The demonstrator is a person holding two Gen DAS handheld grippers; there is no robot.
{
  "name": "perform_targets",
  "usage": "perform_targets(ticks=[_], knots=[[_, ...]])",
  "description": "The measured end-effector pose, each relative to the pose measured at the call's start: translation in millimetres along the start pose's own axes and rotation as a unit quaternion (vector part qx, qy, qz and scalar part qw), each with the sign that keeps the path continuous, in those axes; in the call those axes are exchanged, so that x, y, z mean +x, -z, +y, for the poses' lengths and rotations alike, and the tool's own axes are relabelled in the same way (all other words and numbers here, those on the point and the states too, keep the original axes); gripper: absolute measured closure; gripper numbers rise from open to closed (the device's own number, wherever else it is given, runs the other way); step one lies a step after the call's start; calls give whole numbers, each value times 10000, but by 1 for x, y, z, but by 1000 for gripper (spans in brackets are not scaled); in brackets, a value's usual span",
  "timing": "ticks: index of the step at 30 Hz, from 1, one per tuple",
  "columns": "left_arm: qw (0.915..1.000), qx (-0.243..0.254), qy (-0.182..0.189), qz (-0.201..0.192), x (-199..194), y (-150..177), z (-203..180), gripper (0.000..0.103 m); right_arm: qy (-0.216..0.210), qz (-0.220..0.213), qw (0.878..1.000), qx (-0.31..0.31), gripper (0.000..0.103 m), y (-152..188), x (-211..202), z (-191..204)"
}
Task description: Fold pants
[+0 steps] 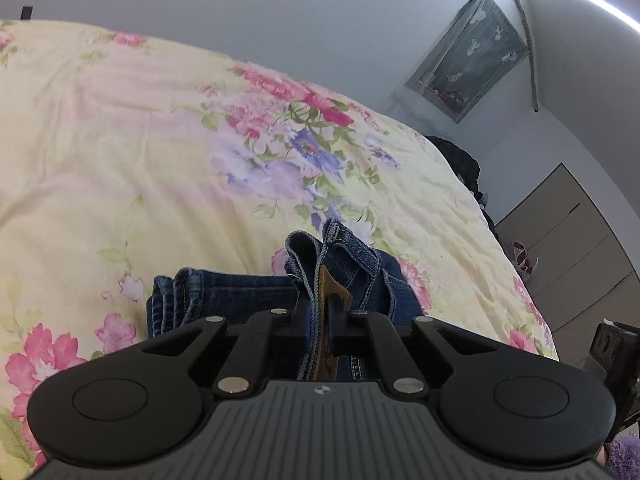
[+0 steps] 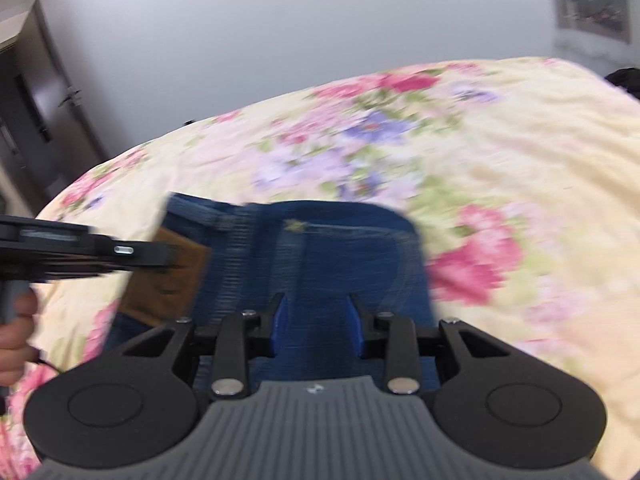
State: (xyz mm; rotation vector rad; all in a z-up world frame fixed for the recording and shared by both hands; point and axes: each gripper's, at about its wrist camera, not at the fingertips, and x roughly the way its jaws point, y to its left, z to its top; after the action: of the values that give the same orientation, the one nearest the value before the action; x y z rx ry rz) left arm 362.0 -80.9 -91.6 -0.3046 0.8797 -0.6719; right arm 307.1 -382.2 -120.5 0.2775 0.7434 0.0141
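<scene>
Blue jeans (image 1: 224, 292) lie bunched on a floral bedspread (image 1: 120, 140), one gathered edge lifted clear of the cloth. The left gripper (image 1: 320, 320) is clamped on that edge, its jaws drawn tight around the denim and a brown leather patch (image 1: 334, 292) (the waistband label, seen edge-on here). From the right wrist camera the same gripper (image 2: 168, 256) enters from the left, pinching the patch (image 2: 176, 280), with a person's hand (image 2: 16, 336) on its handle. The right gripper (image 2: 318, 312) hangs over the jeans (image 2: 352, 248) with its blue pads (image 2: 280, 320) apart; denim shows between them, but the blurred picture does not show the pads pressing on it. A grey wall (image 1: 280, 8) rises behind the bed, a door (image 2: 44, 92) to the left.
</scene>
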Motion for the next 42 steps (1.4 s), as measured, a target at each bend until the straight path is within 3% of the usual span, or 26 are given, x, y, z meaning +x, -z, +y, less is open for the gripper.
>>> perform_targets(ticks=[3,6,8,11,16,21,24,28,31,37,40,42], knots=[[9999,-43,-164,-10,-8,-3,5,96,148,10,9999,17,73,0,-9,-14],[9975,-334,-597,200,7,5,35,95,128,110,9998,-133,86,2,-5,-16],[9952,-560,-741,309,15,14,56,95,87,57,9996,-279,86,1,0,-12],[9940,-766,-732,286,19,23,73,94,28,-59,9987,-509,87,-10,14,-3],[9932,-851,-688,389,26,28,87,90,-9,117,9974,-712,94,-38,60,7],[9933,-969,-451,450,30,30,97,88,242,904,9928,-741,100,-41,112,-3],[9916,-1116,-429,493,29,31,99,80,303,1036,9911,-774,103,-35,121,-9],[9903,-1141,-586,532,15,31,90,68,496,907,9908,-878,100,-39,100,0],[9924,-933,-694,401,-9,40,76,68,362,703,9916,-1020,93,-34,59,6],[9965,-578,-579,177,-47,71,43,68,-35,544,9894,-1347,90,4,-25,21],[9965,-468,-644,261,-49,86,34,72,-29,649,9901,-1248,90,29,-49,21],[9949,-496,-796,378,-43,97,33,76,202,772,9881,-1318,90,48,-54,19]])
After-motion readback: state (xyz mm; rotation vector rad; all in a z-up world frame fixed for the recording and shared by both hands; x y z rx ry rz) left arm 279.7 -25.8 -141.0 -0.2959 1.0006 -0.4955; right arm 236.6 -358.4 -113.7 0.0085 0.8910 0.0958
